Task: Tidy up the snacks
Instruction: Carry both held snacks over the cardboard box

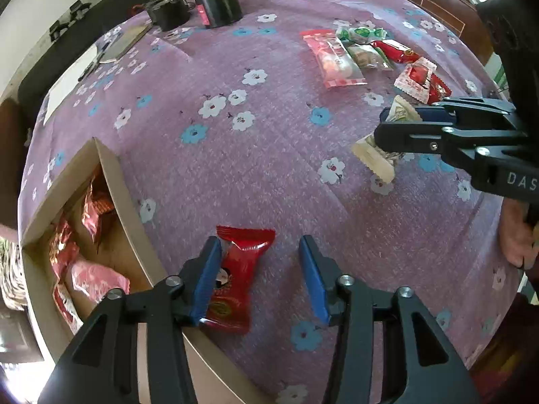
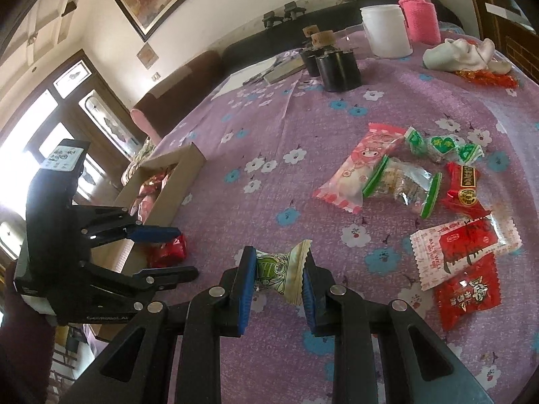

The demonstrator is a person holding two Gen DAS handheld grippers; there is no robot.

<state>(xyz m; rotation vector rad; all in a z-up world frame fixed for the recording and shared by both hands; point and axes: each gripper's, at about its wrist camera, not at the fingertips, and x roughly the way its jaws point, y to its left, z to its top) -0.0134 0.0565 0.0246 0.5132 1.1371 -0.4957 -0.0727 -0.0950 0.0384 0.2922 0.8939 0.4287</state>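
My left gripper (image 1: 259, 252) is open over the purple cloth. A red candy packet (image 1: 237, 279) lies against its left finger, beside the cardboard box (image 1: 114, 175), which holds several red and pink snacks. My right gripper (image 2: 278, 266) is shut on a cream-and-green candy packet (image 2: 281, 271), held a little above the cloth; it also shows in the left wrist view (image 1: 377, 155). The left gripper shows in the right wrist view (image 2: 168, 252) over the red packet (image 2: 168, 250). A pile of loose snacks (image 2: 421, 195) lies at the right.
Black cylinders (image 1: 198, 6) with cork-topped bottles, a white tub (image 2: 385, 30), a pink flask (image 2: 419, 13), a white cloth (image 2: 458, 54) and papers (image 1: 84, 70) stand at the table's far side. The flowered cloth (image 1: 269, 134) covers the table.
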